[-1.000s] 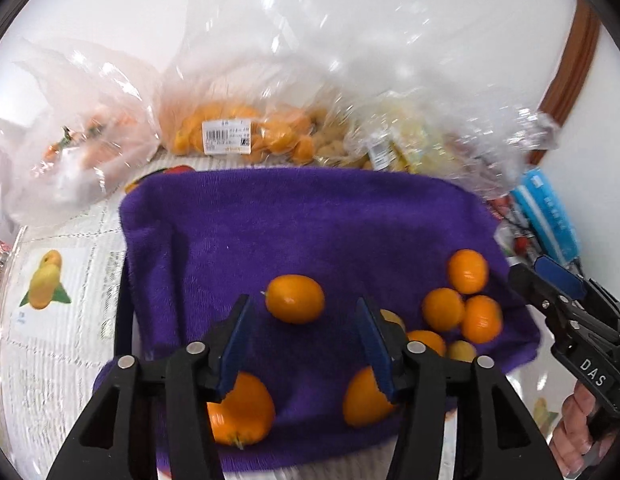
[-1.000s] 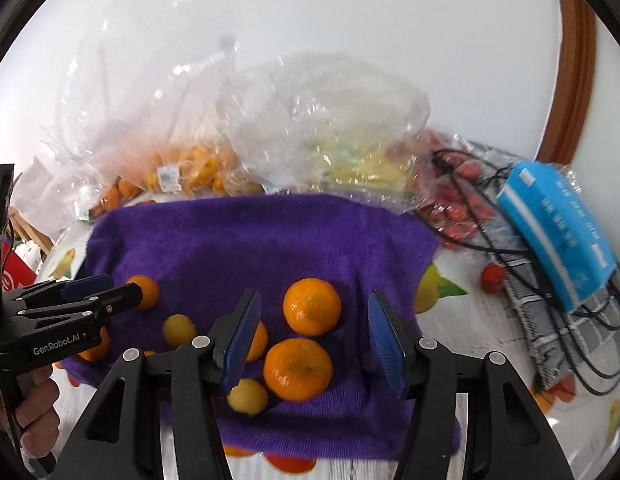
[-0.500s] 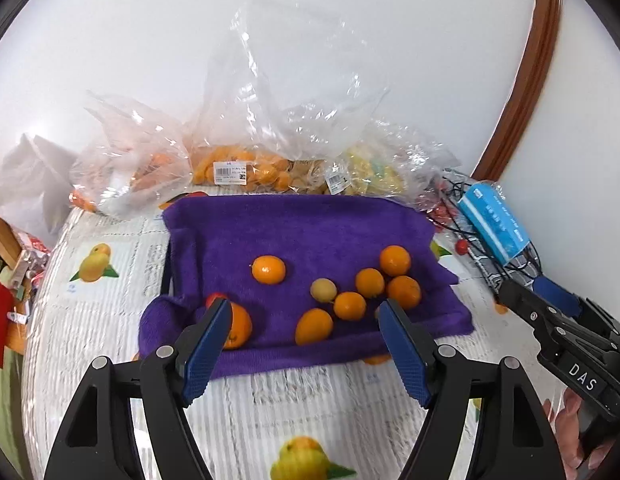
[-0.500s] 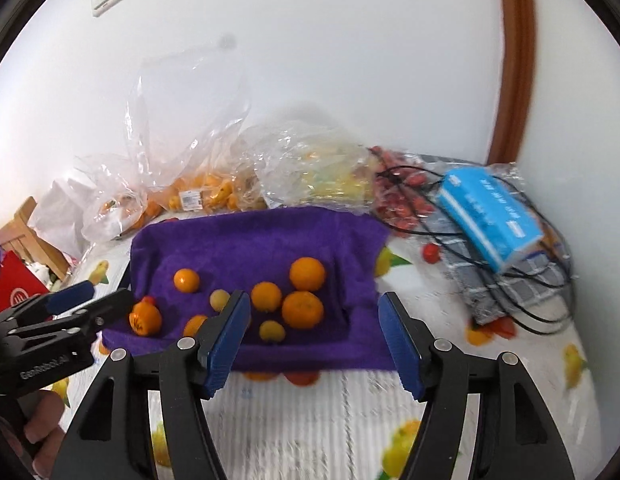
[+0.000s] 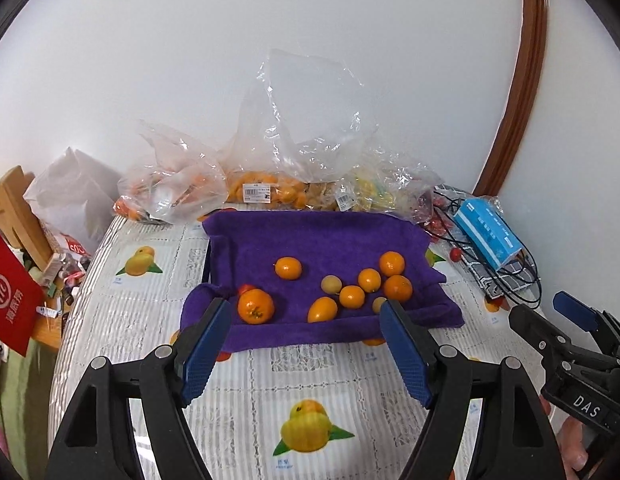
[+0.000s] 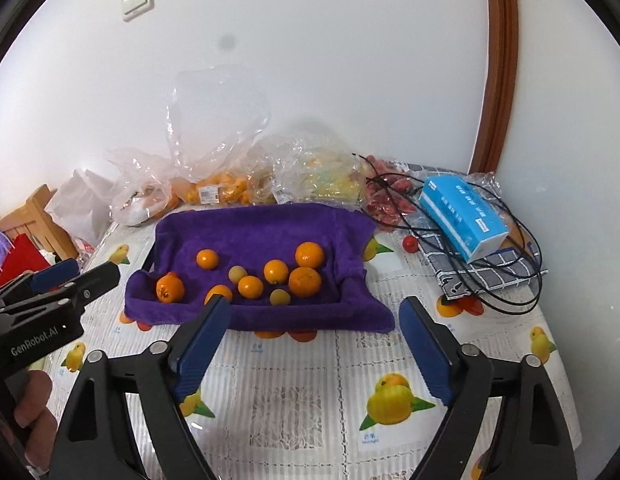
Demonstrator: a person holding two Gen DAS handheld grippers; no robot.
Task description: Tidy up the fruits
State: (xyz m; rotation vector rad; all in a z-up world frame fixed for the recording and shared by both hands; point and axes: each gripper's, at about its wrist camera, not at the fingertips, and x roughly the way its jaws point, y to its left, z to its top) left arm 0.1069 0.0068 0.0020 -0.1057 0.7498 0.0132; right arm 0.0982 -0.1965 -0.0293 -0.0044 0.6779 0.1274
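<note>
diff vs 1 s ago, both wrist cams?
Both grippers have pulled back and up from the purple towel. The left gripper stands open and empty; the right gripper is opening, with nothing between its jaws. Neither took or released anything. The oranges on the towel, the fruit bags behind it and the tissue pack lie as before.

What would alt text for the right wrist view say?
Loose oranges lie on a purple towel on a fruit-print tablecloth, beyond the empty, opening right tongs. Bagged fruit lines the wall.
</note>
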